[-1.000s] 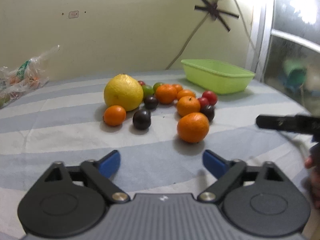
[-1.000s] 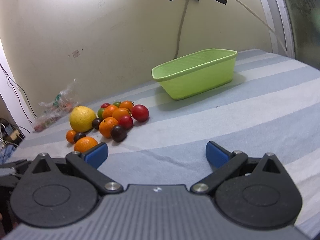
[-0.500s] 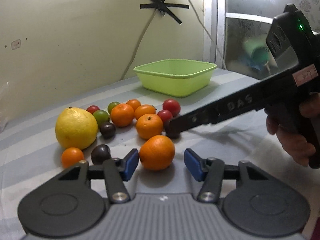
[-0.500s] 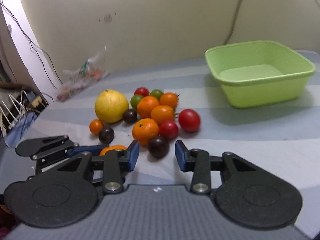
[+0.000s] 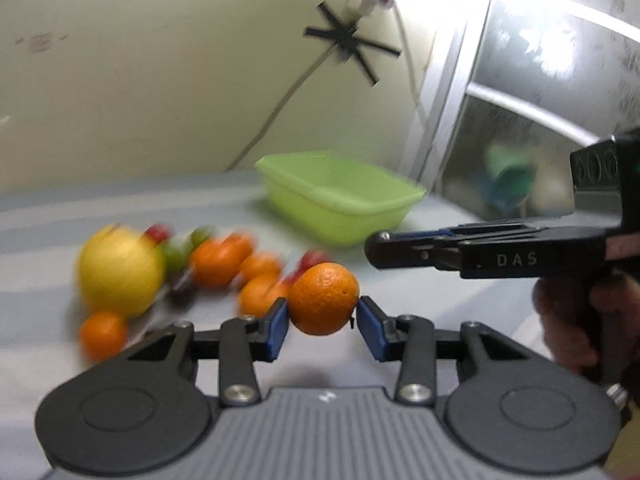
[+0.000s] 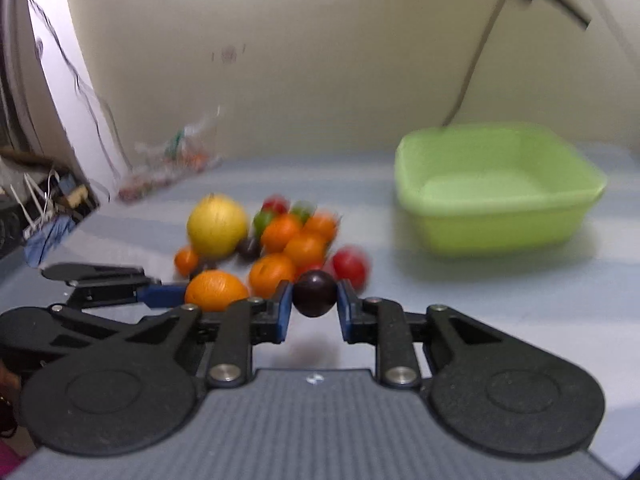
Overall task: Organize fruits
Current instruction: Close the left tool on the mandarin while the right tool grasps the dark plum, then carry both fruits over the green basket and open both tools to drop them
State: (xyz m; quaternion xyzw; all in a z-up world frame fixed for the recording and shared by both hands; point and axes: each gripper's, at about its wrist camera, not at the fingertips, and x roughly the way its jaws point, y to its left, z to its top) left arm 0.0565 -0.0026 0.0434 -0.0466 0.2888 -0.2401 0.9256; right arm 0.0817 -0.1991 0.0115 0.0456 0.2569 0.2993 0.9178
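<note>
Having just been closing, the left gripper is pinching an orange and the right gripper a dark fruit (perhaps a plum), both probably heading for the empty green basin.

The table has a cloth with pale blue and grey stripes. Beyond the fingers a blurred heap of fruit lies on it; to the right of the fingers stands a green tub, far left a plastic bag.

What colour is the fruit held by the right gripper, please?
Dark purple fruit, clearest in the right wrist view.
</note>
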